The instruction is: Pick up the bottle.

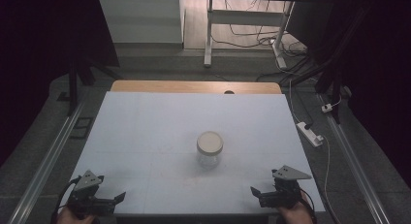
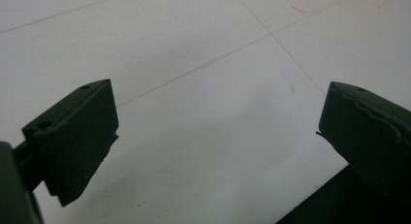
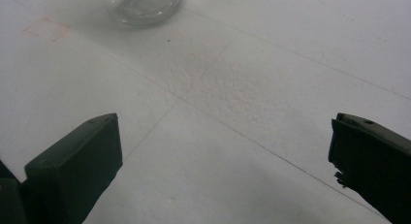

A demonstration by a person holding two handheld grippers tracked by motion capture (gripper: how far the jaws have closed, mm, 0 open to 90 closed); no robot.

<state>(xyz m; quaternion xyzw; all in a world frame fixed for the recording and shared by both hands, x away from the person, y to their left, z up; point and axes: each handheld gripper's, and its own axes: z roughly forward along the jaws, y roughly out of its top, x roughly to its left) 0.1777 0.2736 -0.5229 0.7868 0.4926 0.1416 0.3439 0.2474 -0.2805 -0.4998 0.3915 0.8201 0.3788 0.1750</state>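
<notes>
- This looks like a lab or test room set up for recording, not a home.
- A white work table (image 1: 145, 136) stands on a wooden top (image 1: 194, 86), marked with thin ruled lines and faint red marks.
- Metal rails (image 1: 46, 161) run along both sides of the table on a grey carpeted floor.
- Dark stands (image 1: 77, 73) and black hangings close in the sides.
- A power strip (image 1: 310, 133) and loose cables (image 1: 252, 37) lie on the floor.
- A white desk frame (image 1: 209, 35) stands behind.
</notes>
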